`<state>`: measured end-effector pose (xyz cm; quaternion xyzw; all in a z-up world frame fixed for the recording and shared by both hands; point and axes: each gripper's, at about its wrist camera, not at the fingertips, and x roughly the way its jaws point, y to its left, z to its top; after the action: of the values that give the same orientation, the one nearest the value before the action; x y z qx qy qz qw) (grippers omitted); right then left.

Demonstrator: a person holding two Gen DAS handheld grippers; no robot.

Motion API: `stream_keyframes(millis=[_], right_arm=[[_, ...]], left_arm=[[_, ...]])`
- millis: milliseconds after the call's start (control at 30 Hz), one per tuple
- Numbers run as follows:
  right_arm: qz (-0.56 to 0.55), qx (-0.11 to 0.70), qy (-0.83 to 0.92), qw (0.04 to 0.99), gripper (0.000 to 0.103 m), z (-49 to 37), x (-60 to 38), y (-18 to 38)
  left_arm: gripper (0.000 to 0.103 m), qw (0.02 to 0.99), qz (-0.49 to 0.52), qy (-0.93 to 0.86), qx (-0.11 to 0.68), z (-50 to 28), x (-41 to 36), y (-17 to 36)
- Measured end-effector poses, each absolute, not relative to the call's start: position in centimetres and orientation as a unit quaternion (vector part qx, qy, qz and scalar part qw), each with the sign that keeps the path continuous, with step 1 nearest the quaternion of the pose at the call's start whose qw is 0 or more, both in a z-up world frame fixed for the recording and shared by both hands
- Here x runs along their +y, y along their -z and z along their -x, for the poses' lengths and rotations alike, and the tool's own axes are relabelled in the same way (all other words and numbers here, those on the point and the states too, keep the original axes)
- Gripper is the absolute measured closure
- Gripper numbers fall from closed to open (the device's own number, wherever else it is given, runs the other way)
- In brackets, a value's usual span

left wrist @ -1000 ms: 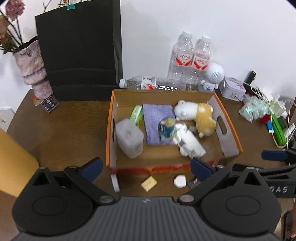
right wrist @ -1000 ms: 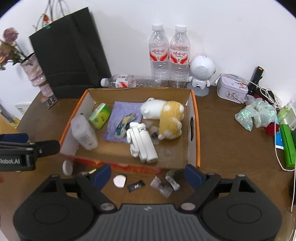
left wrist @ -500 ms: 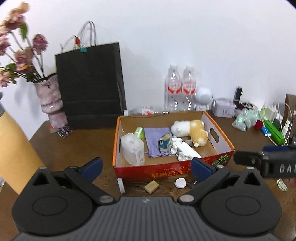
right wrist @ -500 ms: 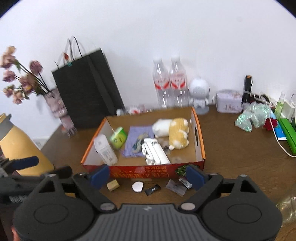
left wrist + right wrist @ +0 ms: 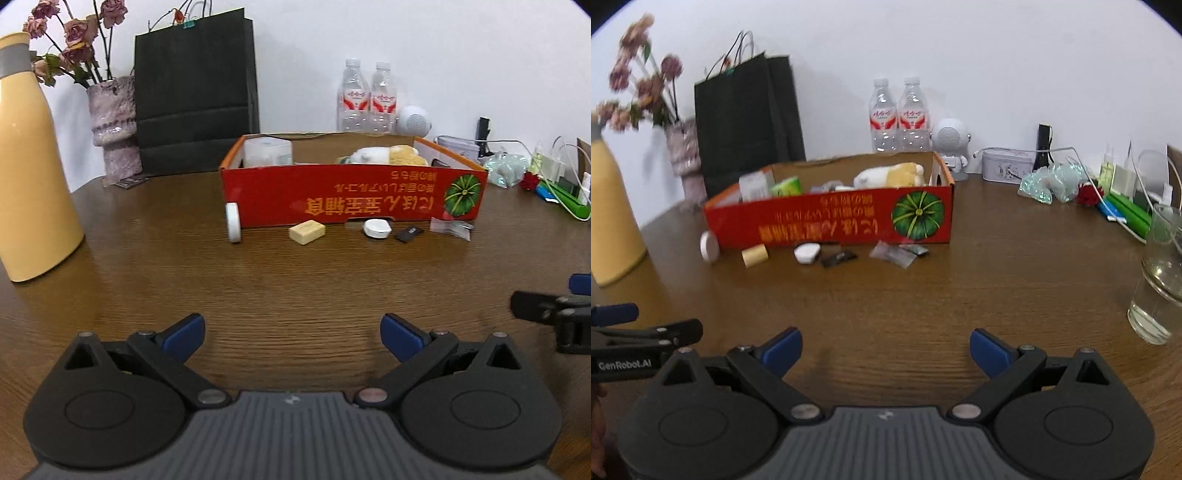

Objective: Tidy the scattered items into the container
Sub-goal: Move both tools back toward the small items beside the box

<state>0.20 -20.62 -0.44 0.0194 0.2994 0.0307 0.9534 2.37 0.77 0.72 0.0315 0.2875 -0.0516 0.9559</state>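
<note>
A red cardboard box (image 5: 351, 195) stands mid-table and holds a plush toy (image 5: 384, 155), a clear container (image 5: 267, 151) and other items. In front of it lie a white disc (image 5: 233, 222), a tan block (image 5: 306, 231), a white cap (image 5: 376, 228), a black packet (image 5: 409, 234) and a clear wrapper (image 5: 450, 227). The box (image 5: 831, 218) and these items also show in the right wrist view. My left gripper (image 5: 291, 338) is open and empty, low over the table, well short of the items. My right gripper (image 5: 886, 350) is open and empty beside it.
A yellow bottle (image 5: 29, 166) stands at the left, with a vase (image 5: 114, 122) and a black bag (image 5: 195, 99) behind. Two water bottles (image 5: 367, 99) stand behind the box. A glass of water (image 5: 1160, 273) stands at the right, with cluttered chargers and cables (image 5: 1119, 195) beyond.
Both grippers have pulled back and dropped low from above the box to near the table's front. They remain open. The items have not moved.
</note>
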Motion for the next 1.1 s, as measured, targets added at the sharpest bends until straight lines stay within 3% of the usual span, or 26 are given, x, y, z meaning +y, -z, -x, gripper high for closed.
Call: stream_keyframes(millis=[267, 1100], right_arm=[[-0.005, 0.334, -0.051, 0.941, 0.005, -1.3, -18.9, 2.3], [-0.009, 0.340, -0.039, 0.940, 0.000, -1.1, -19.2, 2.3]], left_arm=[[0.000, 0.945, -0.022, 0.040, 0.324, -2.9, 1.3, 0.2], [0.000, 0.938, -0.026, 0.066, 0.339, -2.9, 1.0, 0.6]])
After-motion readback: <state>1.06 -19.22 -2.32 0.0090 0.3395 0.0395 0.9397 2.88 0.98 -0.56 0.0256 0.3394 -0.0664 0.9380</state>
